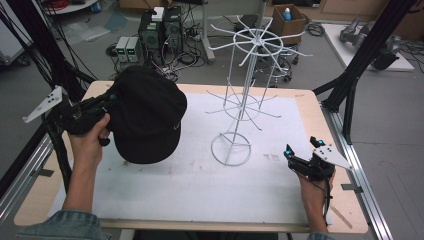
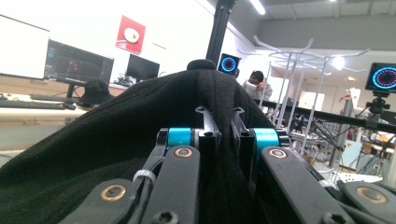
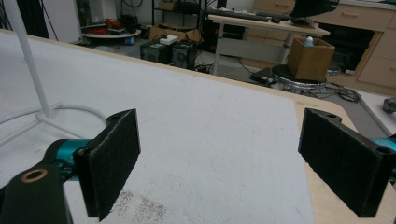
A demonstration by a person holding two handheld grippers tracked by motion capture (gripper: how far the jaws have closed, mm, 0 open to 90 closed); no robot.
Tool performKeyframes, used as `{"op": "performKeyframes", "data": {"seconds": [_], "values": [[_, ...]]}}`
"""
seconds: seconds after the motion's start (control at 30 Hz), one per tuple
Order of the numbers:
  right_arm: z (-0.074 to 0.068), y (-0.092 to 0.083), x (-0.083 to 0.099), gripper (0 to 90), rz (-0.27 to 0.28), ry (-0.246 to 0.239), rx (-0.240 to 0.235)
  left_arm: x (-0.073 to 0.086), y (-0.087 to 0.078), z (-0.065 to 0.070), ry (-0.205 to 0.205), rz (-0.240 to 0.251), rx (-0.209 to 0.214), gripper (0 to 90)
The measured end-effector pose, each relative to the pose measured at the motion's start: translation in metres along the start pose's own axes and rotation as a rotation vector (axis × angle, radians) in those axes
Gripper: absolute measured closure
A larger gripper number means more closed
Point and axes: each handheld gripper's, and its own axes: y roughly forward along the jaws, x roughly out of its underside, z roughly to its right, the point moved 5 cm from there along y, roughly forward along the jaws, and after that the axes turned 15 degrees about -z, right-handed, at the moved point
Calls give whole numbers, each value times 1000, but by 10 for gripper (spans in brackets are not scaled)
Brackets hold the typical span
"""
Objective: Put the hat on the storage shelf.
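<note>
We've got the left gripper (image 1: 107, 100) clamped tight on the soft black fabric cap (image 1: 147, 115), holding it up above the left side of the white-padded wooden desk (image 1: 200, 185). The white wire spinner rack (image 1: 245, 95) stands mid-desk, just right of the cap. Our right gripper (image 1: 302, 148) sits low near the right edge, jaws spread wide apart, nothing between them.

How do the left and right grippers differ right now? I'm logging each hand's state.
The left gripper is shut on the black cap, while the right gripper stands wide open and holds nothing. The left gripper is lifted with the cap at the table's left; the right gripper sits low over the white mat at its right edge. Both are hand-held with black jaws.
</note>
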Motion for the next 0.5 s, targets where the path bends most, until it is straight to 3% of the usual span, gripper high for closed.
{"op": "performKeyframes", "data": {"seconds": [0.07, 0.4, 0.47, 0.5], "values": [[0, 0, 0, 121, -3, 3, -1, -5, 1, 2, 5, 0, 5, 847], [0, 0, 0, 121, -2, 6, -2, -54, 10, 17, 62, -3, 53, 847], [0, 0, 0, 121, 1, 8, -3, -72, 12, 21, 67, 6, 73, 847], [0, 0, 0, 121, -1, 6, -2, -72, 12, 21, 67, 6, 73, 847]]}}
